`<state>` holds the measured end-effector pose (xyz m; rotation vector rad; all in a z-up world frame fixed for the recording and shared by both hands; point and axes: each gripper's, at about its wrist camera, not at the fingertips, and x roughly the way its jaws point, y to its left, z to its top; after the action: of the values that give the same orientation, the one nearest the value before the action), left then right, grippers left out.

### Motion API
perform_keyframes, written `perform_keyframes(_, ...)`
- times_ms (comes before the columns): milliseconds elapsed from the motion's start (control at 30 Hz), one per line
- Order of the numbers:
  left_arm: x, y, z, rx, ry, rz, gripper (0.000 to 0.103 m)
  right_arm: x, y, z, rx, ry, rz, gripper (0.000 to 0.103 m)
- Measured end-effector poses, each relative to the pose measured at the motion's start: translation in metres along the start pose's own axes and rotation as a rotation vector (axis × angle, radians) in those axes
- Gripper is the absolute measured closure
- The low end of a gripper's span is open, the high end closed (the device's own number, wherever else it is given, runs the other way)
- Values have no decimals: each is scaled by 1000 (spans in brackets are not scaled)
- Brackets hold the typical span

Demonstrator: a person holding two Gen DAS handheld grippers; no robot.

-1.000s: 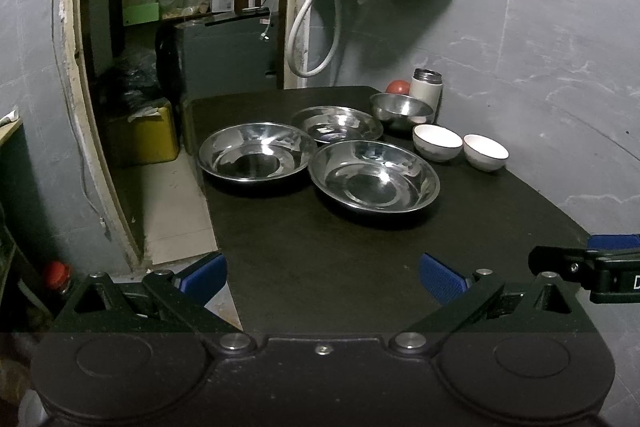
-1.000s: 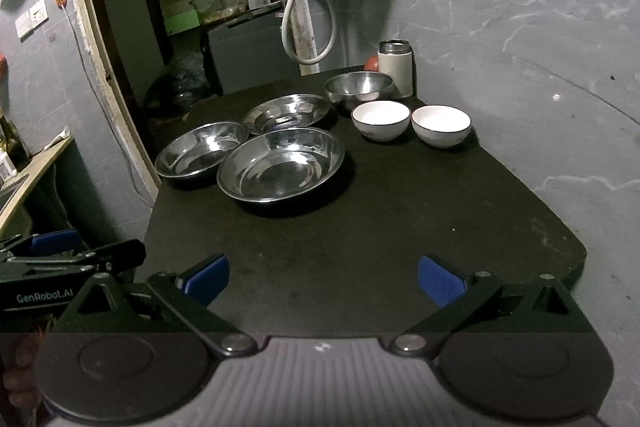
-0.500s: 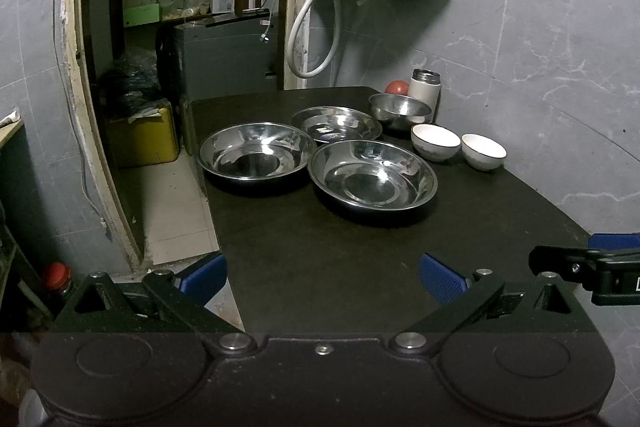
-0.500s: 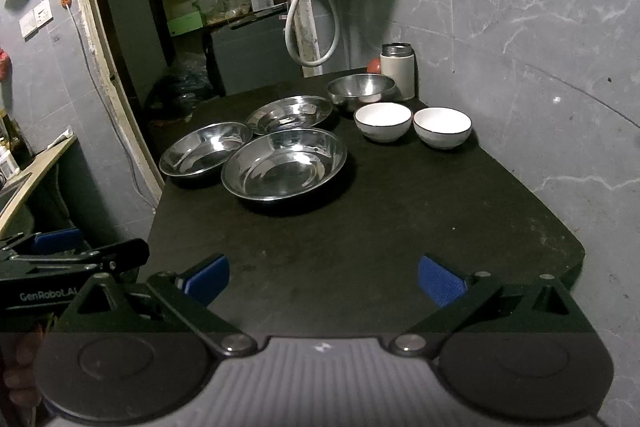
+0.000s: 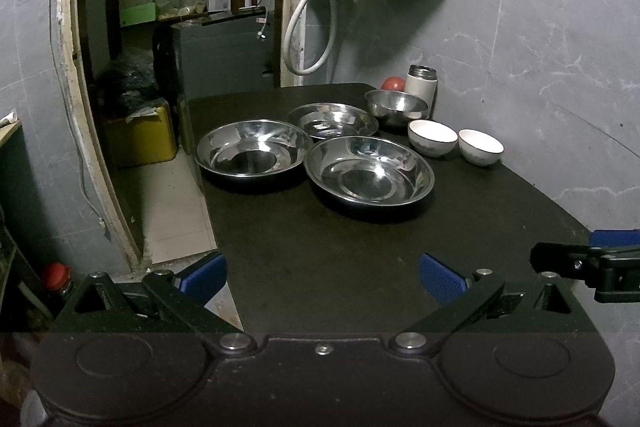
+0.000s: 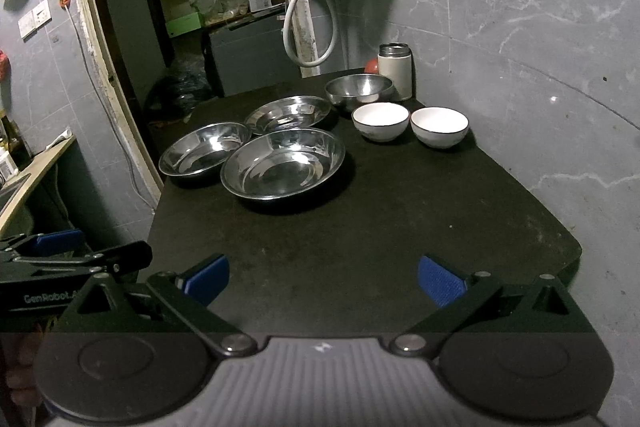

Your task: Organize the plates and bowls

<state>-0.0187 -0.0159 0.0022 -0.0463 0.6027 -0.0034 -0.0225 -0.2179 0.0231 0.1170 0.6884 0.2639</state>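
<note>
We are holding the left hand-held gripper [image 5: 322,277] low over the near edge of the dark counter [image 5: 360,259], and its two blue fingers are standing wide apart with nothing between them. We are holding the right hand-held gripper [image 6: 323,278] the same way, jaws spread wide and empty, just beside the left one (each is peeking into the side of the other's view).

All the dishes are sitting at the far end of the counter, well apart from both grippers. The big steel plate [image 5: 369,175] is lying closest to us. The second steel plate [image 5: 253,151] is sitting to its left, with their rims almost touching. The third steel plate [image 5: 333,120] is resting behind those two. The deep steel bowl [image 5: 396,107] is sitting farther back on the right, near the gray wall [image 5: 540,47].

Two white bowls are standing side by side on the right. The first white bowl [image 5: 432,138] is just in front of the steel bowl, and the second white bowl [image 5: 480,147] is just to its right, close to the wall. Both are standing upright and look empty.

A white flask [image 5: 421,87] with a metal lid is standing in the back corner, and a red round thing [image 5: 392,83] is peeking out beside it.
</note>
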Motion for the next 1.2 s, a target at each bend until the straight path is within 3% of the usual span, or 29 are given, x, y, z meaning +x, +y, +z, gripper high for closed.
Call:
perform_keyframes(767,25,13,10,-53,39,-18,1,17,4,17,-24,21,1,0)
perform_keyframes(1200,67,44,40,-158,75,125,1,76,4,60,-107,41,107,0)
